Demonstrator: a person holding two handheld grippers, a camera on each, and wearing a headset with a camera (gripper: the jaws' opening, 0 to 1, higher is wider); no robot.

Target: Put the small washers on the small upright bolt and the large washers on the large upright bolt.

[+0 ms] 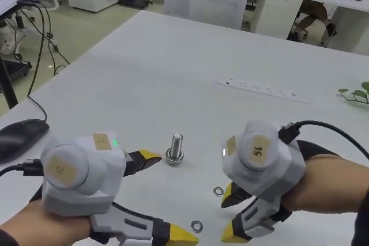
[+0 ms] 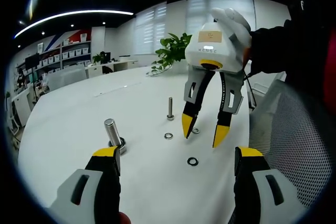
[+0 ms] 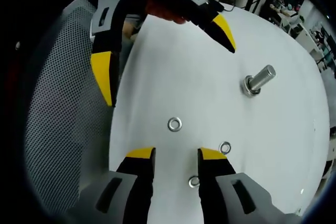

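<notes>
White table point(image 1: 173, 61), washer point(image 3: 194, 181) between right gripper point(image 3: 175, 153) fingers, slightly apart; left gripper point(image 2: 177, 151) fingers wide apart.

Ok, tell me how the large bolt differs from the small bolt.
The large bolt is thick; the small bolt is thin. The large bolt stands close by the left gripper; the small bolt stands farther off, near the right gripper. Both stand upright on the white table.
</notes>
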